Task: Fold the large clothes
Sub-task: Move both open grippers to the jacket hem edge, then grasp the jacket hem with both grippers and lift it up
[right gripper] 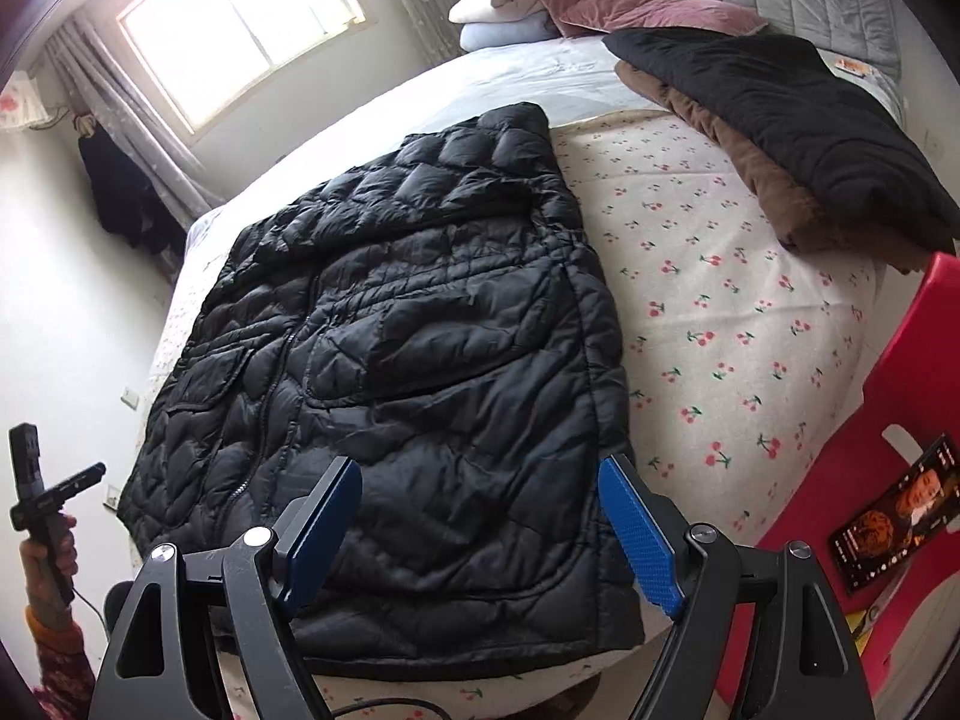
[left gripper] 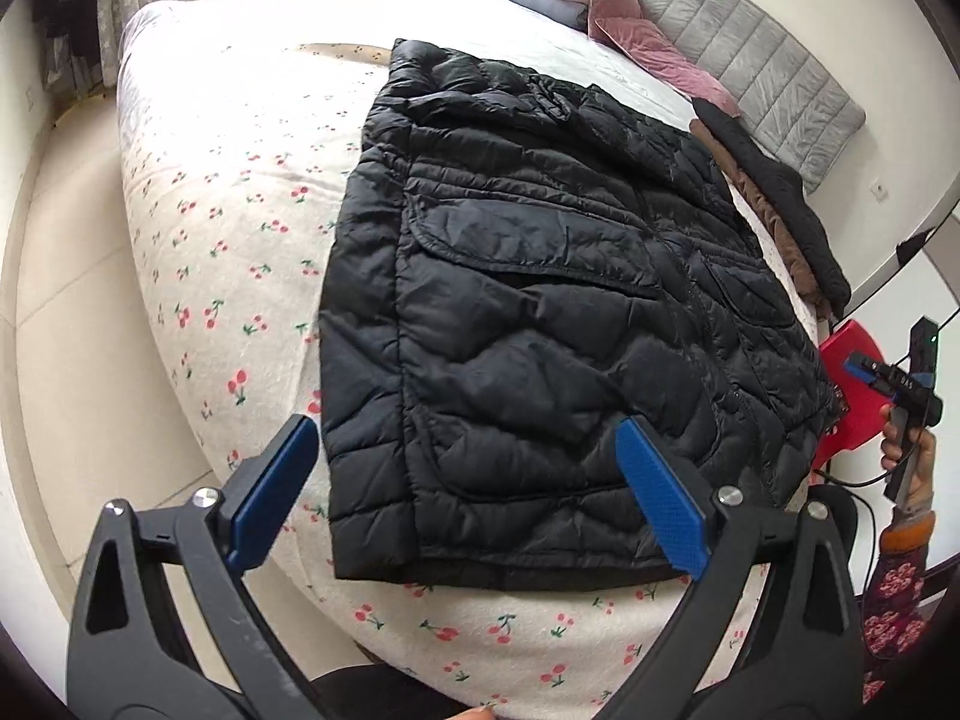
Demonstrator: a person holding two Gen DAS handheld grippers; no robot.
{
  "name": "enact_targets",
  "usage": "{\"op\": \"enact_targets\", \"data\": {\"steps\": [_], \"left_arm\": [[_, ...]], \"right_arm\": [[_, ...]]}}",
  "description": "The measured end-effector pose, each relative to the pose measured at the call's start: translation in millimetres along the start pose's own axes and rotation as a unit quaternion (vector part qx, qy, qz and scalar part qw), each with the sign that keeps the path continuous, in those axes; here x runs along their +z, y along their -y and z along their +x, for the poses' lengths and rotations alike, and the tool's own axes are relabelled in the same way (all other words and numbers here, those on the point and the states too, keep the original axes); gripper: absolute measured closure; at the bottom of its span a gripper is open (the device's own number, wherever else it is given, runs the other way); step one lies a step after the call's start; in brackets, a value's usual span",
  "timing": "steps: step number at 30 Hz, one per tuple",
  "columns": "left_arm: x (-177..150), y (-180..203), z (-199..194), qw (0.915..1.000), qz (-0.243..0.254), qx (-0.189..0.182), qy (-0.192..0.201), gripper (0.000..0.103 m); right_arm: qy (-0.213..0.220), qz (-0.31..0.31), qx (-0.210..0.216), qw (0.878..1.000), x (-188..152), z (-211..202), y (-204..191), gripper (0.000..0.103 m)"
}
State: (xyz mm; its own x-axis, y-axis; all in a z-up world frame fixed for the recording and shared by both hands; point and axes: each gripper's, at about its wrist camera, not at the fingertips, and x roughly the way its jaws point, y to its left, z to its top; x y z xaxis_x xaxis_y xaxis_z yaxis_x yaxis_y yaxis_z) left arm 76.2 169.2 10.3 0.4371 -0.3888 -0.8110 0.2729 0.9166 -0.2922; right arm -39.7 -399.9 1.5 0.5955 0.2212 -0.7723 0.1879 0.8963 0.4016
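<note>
A black quilted jacket (left gripper: 540,300) lies flat on the cherry-print bed (left gripper: 240,228), hem toward the foot, collar toward the headboard. Both tools, left (left gripper: 468,492) and right (right gripper: 480,534), hover wide open over the hem, gripping nothing. Only the right view shows the window (right gripper: 240,18).

Black puffer jacket (left gripper: 540,312) flat on bed (left gripper: 228,228)

Black jacket (left gripper: 540,300) – quilted synthetic cloth, slight sheen, wrinkled. Bed cover (left gripper: 228,228) – matt, fuzzy cloth with cherry print. Stool (right gripper: 888,420) – smooth glossy red plastic. Left gripper (left gripper: 468,498): matt black plastic, blue textured pads (left gripper: 660,492), bright metal screws.
</note>
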Motion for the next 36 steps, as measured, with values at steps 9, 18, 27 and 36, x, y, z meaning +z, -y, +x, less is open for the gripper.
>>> {"op": "enact_targets", "data": {"steps": [9,18,27,36], "left_arm": [[-22.5,-50.9,19.2,0.9925,-0.085,-0.088,-0.007,0.004],[-38.4,-38.0,38.7,0.9939,-0.070,-0.077,-0.035,0.012],[-41.4,-7.3,15.3,0.9991,-0.033,-0.026,0.000,0.091],[-36.9,12.8,-43.8,0.9935,-0.019,-0.074,0.084,0.094]], "right_arm": [[-0.015,0.050,0.019,0.998,-23.7,21.7,34.2,0.021],[-0.036,0.067,-0.008,0.997,-36.0,46.5,39.3,0.036],[-0.028,0.019,0.003,0.999,-35.9,39.2,10.3,0.090],[0.031,0.008,0.027,0.999,-35.8,-8.0,-10.5,0.094]]}}
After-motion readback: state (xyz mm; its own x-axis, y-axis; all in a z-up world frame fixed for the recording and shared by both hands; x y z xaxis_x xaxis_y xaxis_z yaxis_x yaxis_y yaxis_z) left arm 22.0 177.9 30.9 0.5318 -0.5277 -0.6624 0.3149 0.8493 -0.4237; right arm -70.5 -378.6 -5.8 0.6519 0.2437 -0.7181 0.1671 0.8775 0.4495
